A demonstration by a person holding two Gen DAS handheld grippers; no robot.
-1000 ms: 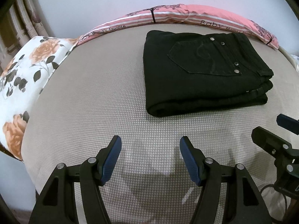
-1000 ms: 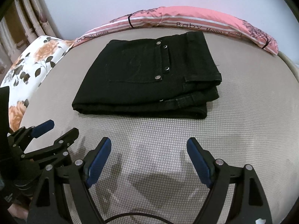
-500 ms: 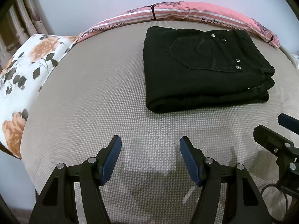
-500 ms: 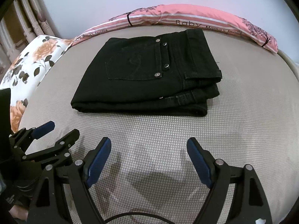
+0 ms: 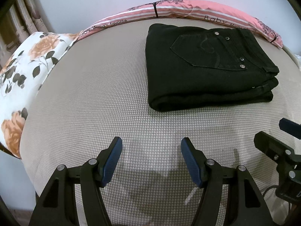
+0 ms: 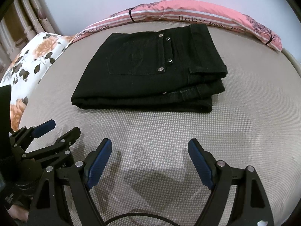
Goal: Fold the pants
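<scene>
Black pants (image 5: 205, 67) lie folded into a compact stack on the beige mattress (image 5: 90, 98), back pocket and rivets facing up. They also show in the right wrist view (image 6: 148, 69). My left gripper (image 5: 151, 145) is open and empty, well short of the pants, near the front of the mattress. My right gripper (image 6: 149, 146) is open and empty, also short of the pants. The right gripper shows at the right edge of the left wrist view (image 5: 278, 137), and the left gripper at the lower left of the right wrist view (image 6: 56, 130).
A pink striped bolster (image 5: 188, 13) runs along the far edge against the wall. A floral pillow (image 5: 24, 66) lies at the left. Curtains (image 6: 17, 24) hang at the far left. A black cable (image 6: 131, 216) loops under the right gripper.
Both grippers stay open and empty. The pants sit slightly lower in both views, so the cameras have shifted a little; the pants themselves have not moved.
</scene>
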